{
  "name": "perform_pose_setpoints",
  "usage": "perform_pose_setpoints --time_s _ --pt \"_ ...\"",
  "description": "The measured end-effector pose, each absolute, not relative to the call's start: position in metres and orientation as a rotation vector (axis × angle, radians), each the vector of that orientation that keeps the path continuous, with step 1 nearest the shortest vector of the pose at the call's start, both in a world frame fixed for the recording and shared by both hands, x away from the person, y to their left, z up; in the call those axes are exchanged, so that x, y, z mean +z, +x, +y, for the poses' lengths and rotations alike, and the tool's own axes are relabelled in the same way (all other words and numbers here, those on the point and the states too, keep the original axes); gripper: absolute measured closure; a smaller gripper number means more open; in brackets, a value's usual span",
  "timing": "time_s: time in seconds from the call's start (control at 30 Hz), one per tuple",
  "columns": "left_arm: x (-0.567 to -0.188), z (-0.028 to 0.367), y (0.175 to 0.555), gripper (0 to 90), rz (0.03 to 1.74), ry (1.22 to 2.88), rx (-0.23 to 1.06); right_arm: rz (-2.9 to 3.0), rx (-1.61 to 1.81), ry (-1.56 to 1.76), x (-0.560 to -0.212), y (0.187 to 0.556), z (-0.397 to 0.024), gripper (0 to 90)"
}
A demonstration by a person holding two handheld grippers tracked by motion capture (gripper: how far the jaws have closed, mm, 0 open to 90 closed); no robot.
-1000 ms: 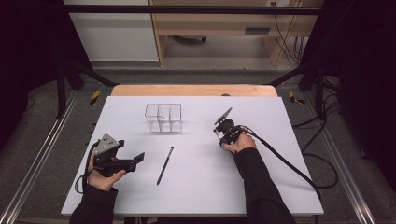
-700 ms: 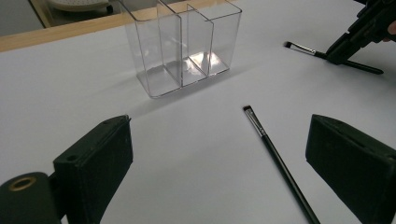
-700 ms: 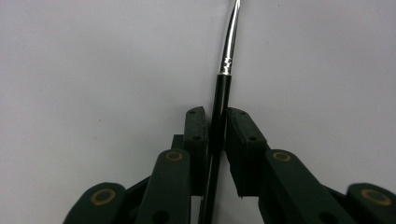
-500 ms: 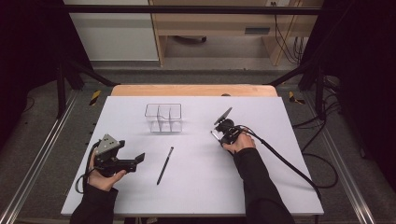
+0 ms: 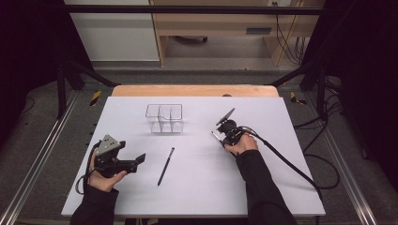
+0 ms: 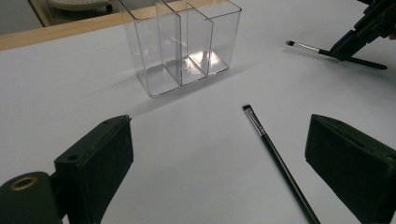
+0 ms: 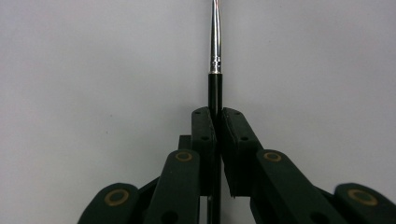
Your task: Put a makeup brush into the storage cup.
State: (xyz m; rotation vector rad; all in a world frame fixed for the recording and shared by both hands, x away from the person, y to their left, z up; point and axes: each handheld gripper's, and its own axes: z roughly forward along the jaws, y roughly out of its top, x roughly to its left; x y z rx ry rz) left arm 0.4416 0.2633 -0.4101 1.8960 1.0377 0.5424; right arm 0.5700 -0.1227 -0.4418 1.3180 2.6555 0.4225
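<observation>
The right gripper (image 7: 215, 122) clamps 1 thin black-handled, silver-ferruled brush (image 7: 215, 65); a second brush (image 6: 275, 158) lies between the open left gripper's (image 6: 224, 172) jaws: 2 brushes.

No legible text, labels, brand marks or numbers were readable anywhere on the counter or the gear.

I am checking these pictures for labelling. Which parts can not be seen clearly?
- Gripped brush: in the right gripper view its bristle end is cut off by the top edge; the right gripper hides the handle's rear.
- Loose brush: in the left gripper view its handle end leaves the bottom edge.
- Clear organizer: in the high view the dividers are faint.
</observation>
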Motion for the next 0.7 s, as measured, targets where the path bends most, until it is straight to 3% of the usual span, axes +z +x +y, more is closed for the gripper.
perform_pose_setpoints --time_s 0.7 --pt "-0.411 0.258 0.44 7.1 1.031 1.9 0.54 2.589 0.748 1.208 -0.403 0.526 -0.129 84.2"
